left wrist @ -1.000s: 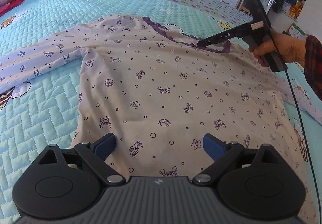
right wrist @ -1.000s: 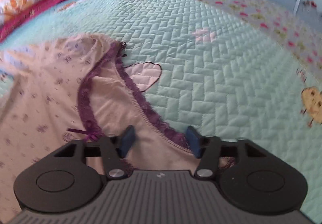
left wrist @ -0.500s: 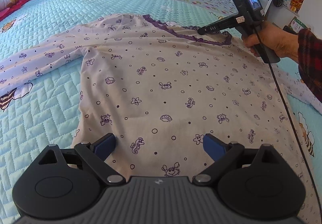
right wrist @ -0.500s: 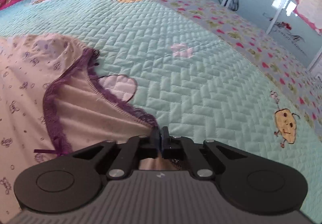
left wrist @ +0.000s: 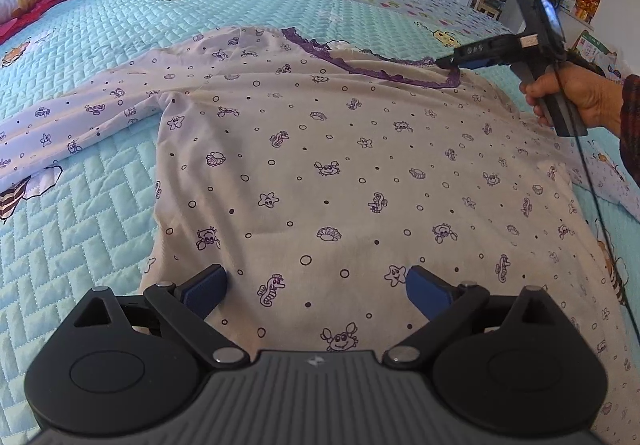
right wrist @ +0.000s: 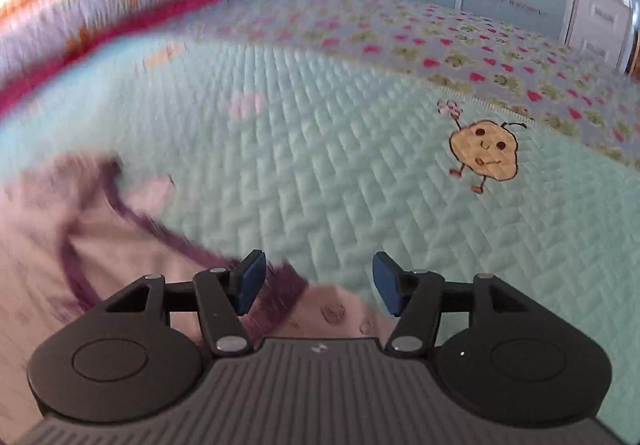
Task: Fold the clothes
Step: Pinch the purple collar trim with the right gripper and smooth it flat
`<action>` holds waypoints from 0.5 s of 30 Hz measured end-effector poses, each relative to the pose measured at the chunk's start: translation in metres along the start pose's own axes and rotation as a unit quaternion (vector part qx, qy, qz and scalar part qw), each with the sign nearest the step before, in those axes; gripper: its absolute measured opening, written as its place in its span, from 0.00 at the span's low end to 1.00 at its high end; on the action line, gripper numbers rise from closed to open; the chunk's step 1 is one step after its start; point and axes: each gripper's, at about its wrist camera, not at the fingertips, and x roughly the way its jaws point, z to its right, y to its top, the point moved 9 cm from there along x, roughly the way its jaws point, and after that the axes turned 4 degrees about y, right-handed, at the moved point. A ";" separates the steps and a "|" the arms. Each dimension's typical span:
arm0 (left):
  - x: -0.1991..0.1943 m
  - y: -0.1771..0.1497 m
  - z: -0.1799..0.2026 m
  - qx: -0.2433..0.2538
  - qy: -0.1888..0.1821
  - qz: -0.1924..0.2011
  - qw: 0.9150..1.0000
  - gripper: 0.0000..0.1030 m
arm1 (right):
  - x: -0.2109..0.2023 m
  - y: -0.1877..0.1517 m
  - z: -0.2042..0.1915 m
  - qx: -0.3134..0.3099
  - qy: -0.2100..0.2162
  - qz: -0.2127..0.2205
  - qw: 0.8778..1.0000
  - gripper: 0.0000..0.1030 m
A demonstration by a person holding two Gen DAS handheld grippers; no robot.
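Purple lace neckline (left wrist: 372,71) had slipped free of the right claw (right wrist: 316,281), whose jaws had just been opening after pinching it half a second earlier. The left claw (left wrist: 316,285) gaped empty over the hem. The cream nightshirt (left wrist: 340,181) with sea creatures lay flat on the bed (left wrist: 80,225).
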 end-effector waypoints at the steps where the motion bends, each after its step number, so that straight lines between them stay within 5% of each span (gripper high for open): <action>1: 0.000 0.000 0.000 0.001 0.000 0.000 1.000 0.97 | 0.006 -0.006 -0.005 -0.004 0.010 -0.013 1.000 0.47; 2: 0.001 0.000 0.000 0.001 0.000 0.000 1.000 0.97 | 0.008 -0.008 -0.008 -0.010 0.010 -0.014 1.000 0.43; 4: 0.001 -0.001 0.001 0.003 0.002 0.001 1.000 0.98 | 0.007 -0.008 -0.013 -0.011 0.019 -0.011 1.000 0.05; 10: 0.001 -0.001 0.001 0.006 0.005 0.002 1.000 0.98 | 0.002 0.001 0.017 0.016 -0.060 0.018 0.998 0.06; 12: 0.002 -0.001 0.000 0.009 0.006 0.002 1.000 0.98 | 0.010 -0.003 0.020 0.041 -0.038 0.007 0.998 0.10; 14: 0.002 -0.002 0.000 0.012 0.006 0.003 1.000 0.98 | 0.006 0.000 0.026 0.047 -0.053 0.025 0.997 0.36; 15: 0.002 -0.002 0.000 0.012 0.006 0.003 1.000 0.98 | 0.001 0.000 0.033 0.073 -0.062 0.030 0.995 0.65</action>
